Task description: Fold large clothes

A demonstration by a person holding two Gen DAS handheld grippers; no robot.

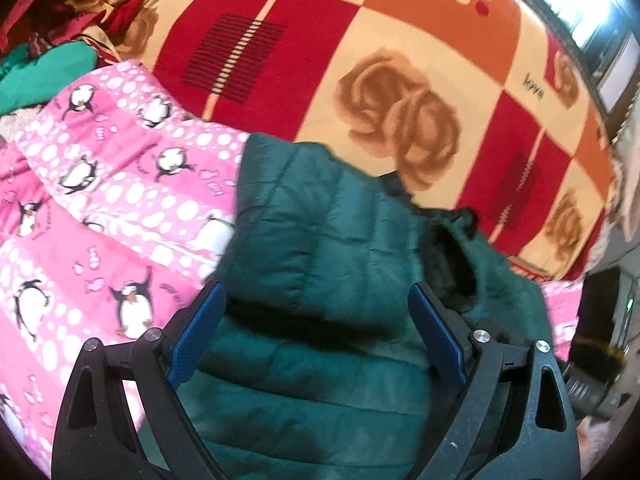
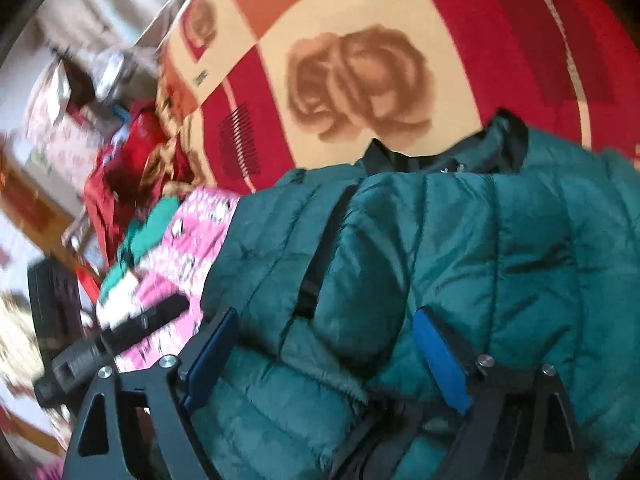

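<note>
- green puffer jacket (image 1: 320, 240) on bed (image 1: 400, 60): light, puffy, slick shell, springs back
- grab hem or collar (image 2: 500, 140), pinch deep
- left hand-held gripper (image 1: 316, 300), right hand-held gripper (image 2: 324, 320): both spread wide, holding nothing

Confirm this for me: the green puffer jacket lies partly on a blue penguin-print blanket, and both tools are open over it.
One thing is wrong: the penguin-print blanket is pink, as the left wrist view shows. The green puffer jacket does lie partly on it, with the left tool and right tool open.
</note>
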